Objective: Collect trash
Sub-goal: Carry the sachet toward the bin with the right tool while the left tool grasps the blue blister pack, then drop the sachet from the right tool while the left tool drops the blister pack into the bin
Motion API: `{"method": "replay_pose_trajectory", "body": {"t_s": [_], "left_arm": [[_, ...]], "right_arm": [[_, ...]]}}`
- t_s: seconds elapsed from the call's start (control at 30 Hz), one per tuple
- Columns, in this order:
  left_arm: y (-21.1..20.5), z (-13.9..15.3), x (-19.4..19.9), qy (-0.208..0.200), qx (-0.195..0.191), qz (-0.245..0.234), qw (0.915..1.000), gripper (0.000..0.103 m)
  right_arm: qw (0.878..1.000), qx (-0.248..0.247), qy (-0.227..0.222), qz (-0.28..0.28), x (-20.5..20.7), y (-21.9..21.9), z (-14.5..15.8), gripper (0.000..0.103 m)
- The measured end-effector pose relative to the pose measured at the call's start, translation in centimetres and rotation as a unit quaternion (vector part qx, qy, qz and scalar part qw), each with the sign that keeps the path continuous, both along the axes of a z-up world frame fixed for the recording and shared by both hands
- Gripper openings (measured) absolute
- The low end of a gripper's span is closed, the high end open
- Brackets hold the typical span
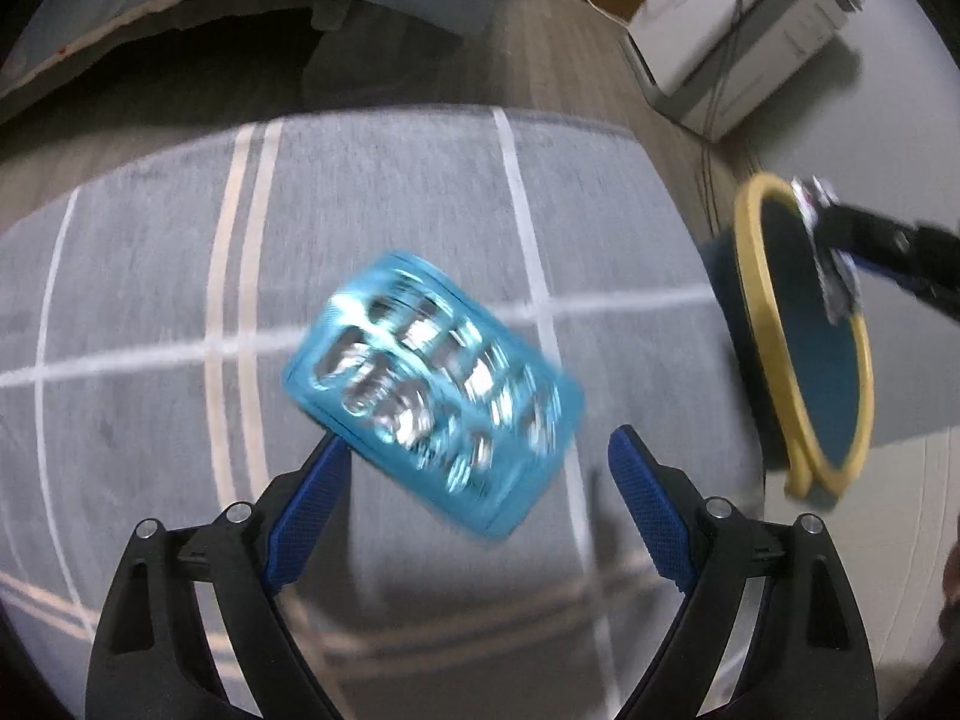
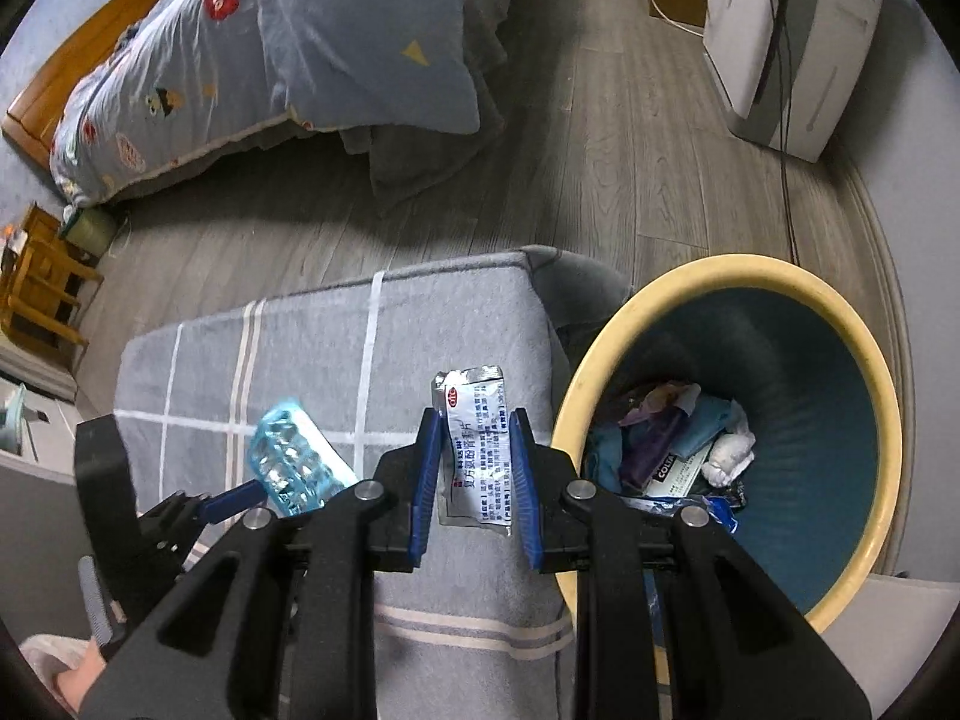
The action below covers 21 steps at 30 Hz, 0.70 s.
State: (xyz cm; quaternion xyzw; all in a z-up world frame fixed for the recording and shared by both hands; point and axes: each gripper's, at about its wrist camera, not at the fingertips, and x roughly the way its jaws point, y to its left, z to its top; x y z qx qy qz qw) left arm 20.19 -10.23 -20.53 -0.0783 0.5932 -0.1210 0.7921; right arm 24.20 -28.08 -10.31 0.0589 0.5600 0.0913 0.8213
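Right gripper [image 2: 477, 468] clamps foil medicine sachet [image 2: 475, 450] beside trash bin [image 2: 864, 336]; left gripper [image 1: 480, 480] jaws wide, blue blister pack [image 1: 435, 393] touching one finger.

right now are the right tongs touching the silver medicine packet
Touching. The right wrist view shows both blue pads of the right tongs pressed against the silver medicine packet, with no gap either side.

Grey checked cushion [image 2: 336, 348], patterned quilt [image 2: 252, 54], wood floor [image 2: 600, 150].
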Motion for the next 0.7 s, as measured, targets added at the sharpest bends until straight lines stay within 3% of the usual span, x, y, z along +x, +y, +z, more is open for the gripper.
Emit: {"method": "replay_pose_trajectory", "body": {"t_s": [0.1, 0.2, 0.3, 0.33, 0.47, 0.6, 0.7], "left_arm": [[-0.9, -0.1, 1.6, -0.010, 0.014, -0.002, 0.9998, 0.088], [-2.1, -0.1, 2.2, -0.021, 0.060, -0.021, 0.9977, 0.088], [-3.9, -0.1, 1.7, -0.050, 0.124, -0.055, 0.9895, 0.070], [-4.3, -0.1, 1.5, -0.059, 0.131, -0.067, 0.9874, 0.070], [-5.0, 0.6, 1.2, -0.068, 0.128, -0.081, 0.9861, 0.070], [-6.1, 3.7, 1.0, -0.105, 0.102, -0.090, 0.9851, 0.070], [-9.2, 6.2, 0.9, -0.134, 0.075, -0.117, 0.9812, 0.070]], "right_arm": [[1.000, 0.005, -0.001, -0.005, 0.2, -0.5, 0.1, 0.023], [1.000, 0.001, 0.000, -0.009, 0.1, -1.1, 0.1, 0.023], [1.000, -0.006, -0.004, -0.016, 0.0, -2.0, 0.3, 0.023], [1.000, -0.007, -0.005, -0.020, -0.1, -2.5, 0.3, 0.023], [0.999, -0.010, -0.005, -0.042, -0.4, -4.6, 0.3, 0.023], [0.998, -0.015, -0.009, -0.068, -0.8, -7.1, 0.7, 0.023], [0.995, -0.021, -0.010, -0.096, -1.1, -9.5, 0.8, 0.023]]}}
